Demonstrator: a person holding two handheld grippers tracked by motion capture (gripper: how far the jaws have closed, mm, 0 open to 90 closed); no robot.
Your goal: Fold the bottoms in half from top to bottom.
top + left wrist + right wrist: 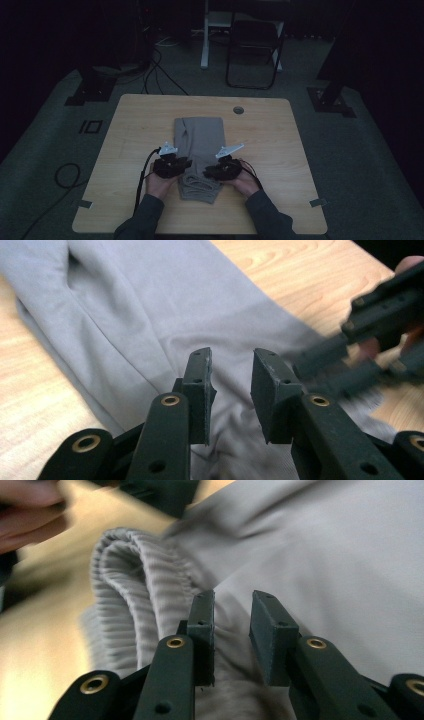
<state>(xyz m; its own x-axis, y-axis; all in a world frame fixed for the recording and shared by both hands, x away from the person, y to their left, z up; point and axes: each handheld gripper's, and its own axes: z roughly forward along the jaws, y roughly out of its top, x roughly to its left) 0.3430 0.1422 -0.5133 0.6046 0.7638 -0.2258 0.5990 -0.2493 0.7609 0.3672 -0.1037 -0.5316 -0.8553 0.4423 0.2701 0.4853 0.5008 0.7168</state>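
In the high view, the grey trousers (199,150) lie folded along the middle of the desk (130,130), with the ribbed waistband end toward the near edge. The left gripper (184,164) and the right gripper (209,172) sit over that end, one at each side.

In the left gripper view, the jaws stand partly apart above smooth cloth and hold nothing.

In the right gripper view, the jaws are also partly apart, empty, just beside the ribbed waistband (130,580).

I think both should pinch all layers together before folding. The far half of the desk offers free room.
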